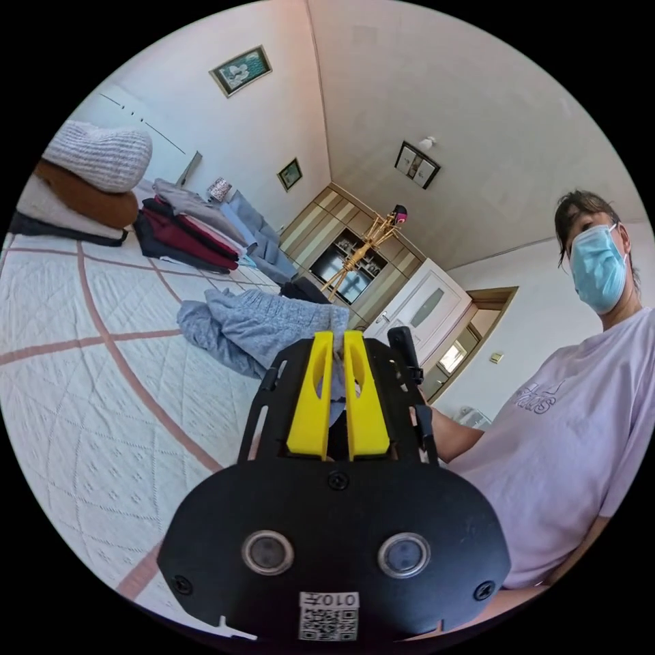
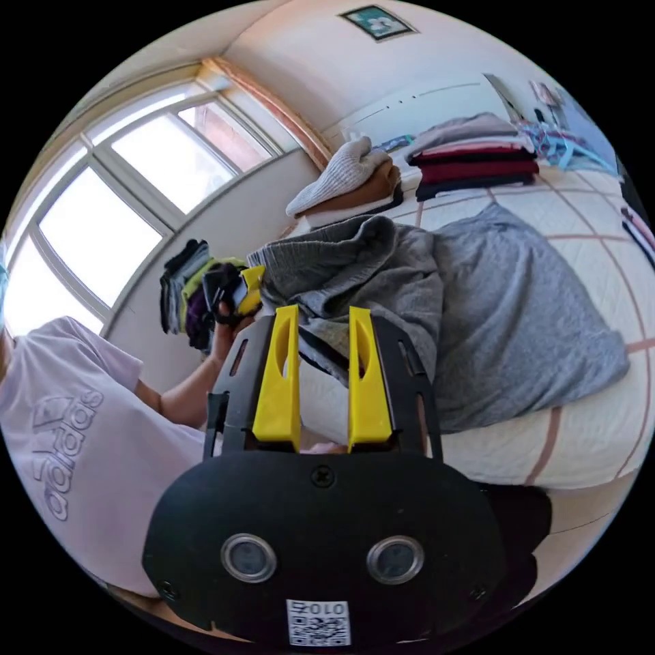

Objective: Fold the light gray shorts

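The light gray shorts [image 1: 259, 327] lie bunched on the white quilted bed [image 1: 82, 382]. My left gripper [image 1: 338, 334] is shut on an edge of them, with gray cloth showing between its yellow jaws. In the right gripper view the shorts [image 2: 505, 307] spread across the bed [image 2: 593, 437], one end lifted and rumpled toward the person. My right gripper [image 2: 324, 310] stands open, its jaws apart, with a dark waistband fold of the shorts lying in the gap. The left gripper [image 2: 239, 290] shows there too, held in a hand at the lifted corner.
Folded stacks of red, dark and gray clothes [image 1: 184, 235] [image 2: 474, 164] sit at the far side of the bed, beside a knitted pillow pile [image 1: 95, 157] [image 2: 341, 177]. More clothes [image 2: 184, 286] are heaped under the window. The person [image 1: 566, 437] stands at the bed's edge.
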